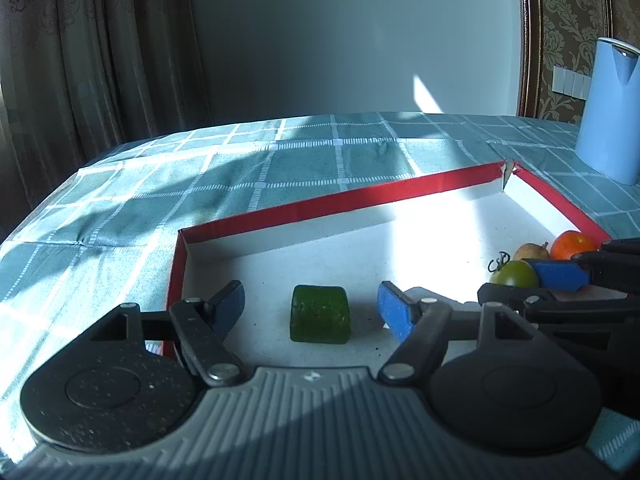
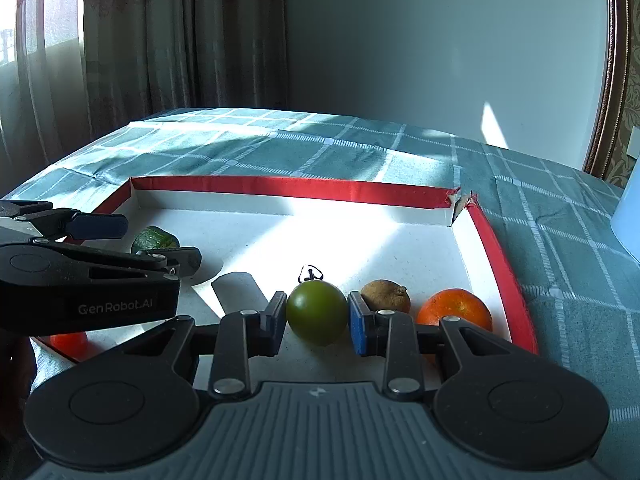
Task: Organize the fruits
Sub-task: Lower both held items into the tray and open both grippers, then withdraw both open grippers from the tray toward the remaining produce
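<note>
A red-rimmed white tray (image 1: 320, 204) (image 2: 304, 186) lies on the checked tablecloth. In the left wrist view a green cucumber chunk (image 1: 320, 314) lies in the tray between the wide-open fingers of my left gripper (image 1: 312, 304), untouched. It also shows in the right wrist view (image 2: 154, 238). My right gripper (image 2: 317, 316) has its pads on both sides of a green tomato (image 2: 317, 312) (image 1: 514, 274) that rests in the tray. A brown fruit (image 2: 386, 295) (image 1: 530, 251) and an orange (image 2: 454, 309) (image 1: 572, 245) lie to its right.
A red fruit (image 2: 70, 342) sits at the tray's near left edge, below the left gripper body (image 2: 80, 280). A light blue kettle (image 1: 610, 112) stands on the table to the right of the tray. The tray's far right corner (image 2: 460, 202) is torn.
</note>
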### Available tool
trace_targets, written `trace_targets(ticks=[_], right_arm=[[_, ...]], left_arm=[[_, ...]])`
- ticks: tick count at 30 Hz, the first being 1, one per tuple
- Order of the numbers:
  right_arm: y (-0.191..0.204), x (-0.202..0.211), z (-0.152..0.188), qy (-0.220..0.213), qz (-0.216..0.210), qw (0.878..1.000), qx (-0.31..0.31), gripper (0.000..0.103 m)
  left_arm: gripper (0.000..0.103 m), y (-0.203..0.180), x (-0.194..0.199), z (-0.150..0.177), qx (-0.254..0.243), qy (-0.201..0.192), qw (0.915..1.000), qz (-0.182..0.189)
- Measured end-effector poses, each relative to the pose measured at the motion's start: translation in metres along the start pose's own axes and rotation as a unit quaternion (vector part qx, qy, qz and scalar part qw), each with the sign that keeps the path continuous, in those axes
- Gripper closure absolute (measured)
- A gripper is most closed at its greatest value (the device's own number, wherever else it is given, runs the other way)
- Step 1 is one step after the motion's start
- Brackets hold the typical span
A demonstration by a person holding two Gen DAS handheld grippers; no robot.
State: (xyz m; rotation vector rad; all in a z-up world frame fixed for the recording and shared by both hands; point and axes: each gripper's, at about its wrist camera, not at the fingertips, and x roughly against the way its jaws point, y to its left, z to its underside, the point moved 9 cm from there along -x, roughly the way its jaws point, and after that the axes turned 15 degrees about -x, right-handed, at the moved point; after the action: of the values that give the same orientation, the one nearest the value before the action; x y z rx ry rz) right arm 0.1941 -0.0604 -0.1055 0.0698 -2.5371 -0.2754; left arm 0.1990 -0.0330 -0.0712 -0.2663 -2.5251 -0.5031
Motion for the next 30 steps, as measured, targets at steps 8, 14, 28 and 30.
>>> trace_targets(ticks=[8, 14, 28, 30], right_arm=[[-0.005, 0.010, -0.003, -0.017, -0.011, 1.000, -0.022, 0.045], [-0.012, 0.030, -0.010, -0.052, -0.007, 0.998, -0.030, 0.035], [-0.051, 0.087, 0.002, -0.110, 0.002, 0.990, -0.088, 0.031], [-0.057, 0.091, 0.007, -0.114, 0.013, 0.989, -0.093, 0.031]], left_arm=[[0.013, 0.003, 0.004, 0.001, 0.000, -0.005, 1.0000, -0.008], [0.008, -0.001, 0.013, 0.000, -0.014, -0.021, 0.9996, -0.007], [0.002, 0.009, 0.074, 0.018, -0.011, -0.089, 0.9957, -0.023], [0.002, 0.007, 0.089, 0.023, -0.013, -0.100, 0.9948, -0.016]])
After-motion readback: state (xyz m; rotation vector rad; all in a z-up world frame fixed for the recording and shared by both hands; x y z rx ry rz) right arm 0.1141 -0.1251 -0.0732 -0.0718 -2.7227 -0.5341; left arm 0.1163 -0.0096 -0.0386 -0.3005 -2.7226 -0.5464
